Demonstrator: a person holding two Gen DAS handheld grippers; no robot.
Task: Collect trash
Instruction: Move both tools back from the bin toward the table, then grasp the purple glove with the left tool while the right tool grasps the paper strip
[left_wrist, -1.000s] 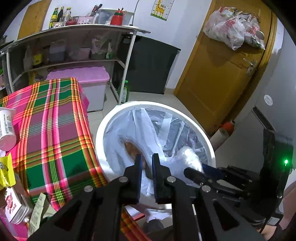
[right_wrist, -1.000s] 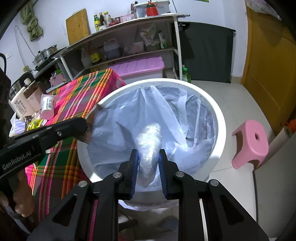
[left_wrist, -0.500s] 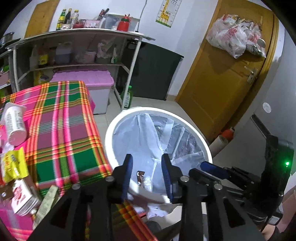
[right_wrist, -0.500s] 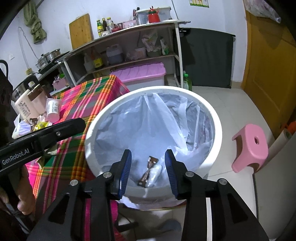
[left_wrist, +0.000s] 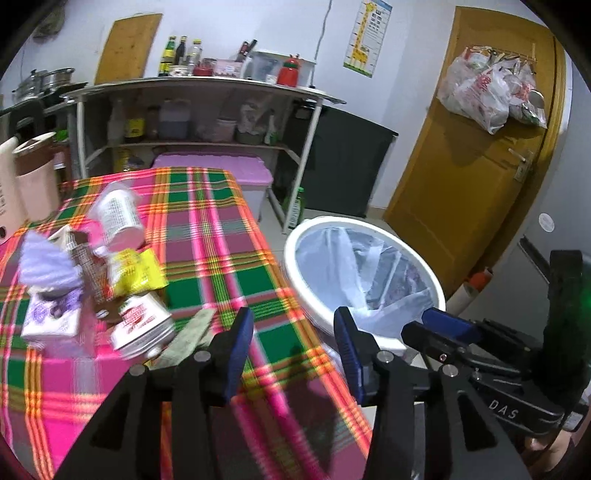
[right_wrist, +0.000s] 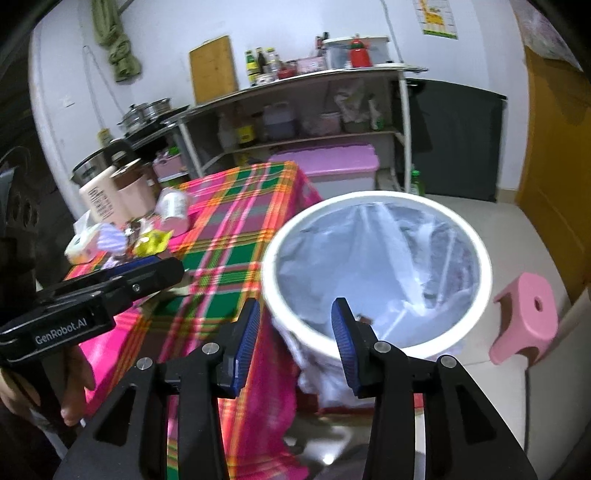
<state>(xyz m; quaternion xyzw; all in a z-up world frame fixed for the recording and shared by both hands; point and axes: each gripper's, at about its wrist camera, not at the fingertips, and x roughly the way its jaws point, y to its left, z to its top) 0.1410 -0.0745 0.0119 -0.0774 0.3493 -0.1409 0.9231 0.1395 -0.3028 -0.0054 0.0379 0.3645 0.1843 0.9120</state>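
Observation:
A white bin (left_wrist: 373, 334) with a clear liner stands on the floor right of the table with the plaid cloth (left_wrist: 218, 258); it also shows in the right wrist view (right_wrist: 476, 321). Trash lies piled on the table's left: a yellow wrapper (left_wrist: 136, 273), a white cup (left_wrist: 118, 219), a red-and-white carton (left_wrist: 142, 325), a purple box (left_wrist: 51, 317). My left gripper (left_wrist: 293, 354) is open and empty over the table's near edge. My right gripper (right_wrist: 293, 332) is open and empty at the bin's near rim, and shows at the right in the left wrist view (left_wrist: 443, 328).
A pink stool (right_wrist: 528, 317) stands right of the bin. A pink-lidded storage box (right_wrist: 328, 166) sits under a metal shelf rack (left_wrist: 199, 110) behind the table. Beige containers (right_wrist: 110, 192) stand at the table's far left. A wooden door (left_wrist: 476, 177) is at the right.
Both grippers dropped their trash into the bin, opened wide, and drew back and left; the left gripper now sits over the table with the trash pile in view.

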